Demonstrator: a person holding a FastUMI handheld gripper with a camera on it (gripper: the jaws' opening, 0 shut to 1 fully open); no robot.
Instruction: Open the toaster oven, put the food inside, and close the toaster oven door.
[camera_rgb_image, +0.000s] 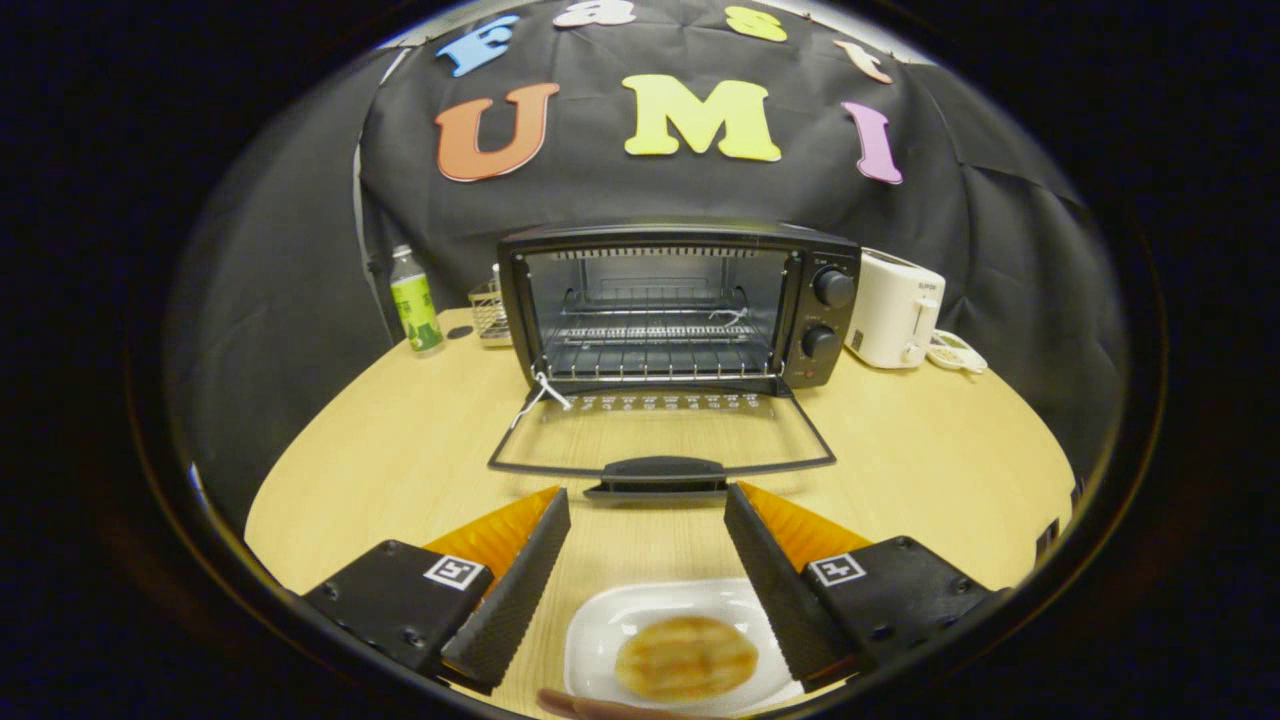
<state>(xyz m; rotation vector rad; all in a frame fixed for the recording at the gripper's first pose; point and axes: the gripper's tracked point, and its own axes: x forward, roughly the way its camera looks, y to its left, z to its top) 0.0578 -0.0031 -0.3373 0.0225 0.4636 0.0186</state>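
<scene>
A black toaster oven (680, 305) stands on the wooden table beyond my fingers, its glass door (660, 440) folded down flat toward me with the handle nearest. The wire rack inside looks bare. My gripper (647, 505) is open, its fingertips just short of the door handle. Between the fingers and below them, a white plate (605, 625) holds a round browned pancake-like food (686, 656). Nothing is held between the fingers.
A green-labelled bottle (414, 300) and a small wire basket (488, 310) stand left of the oven. A white toaster (893, 308) and a small white item (955, 352) sit to its right. A light wooden table (930, 450) carries everything.
</scene>
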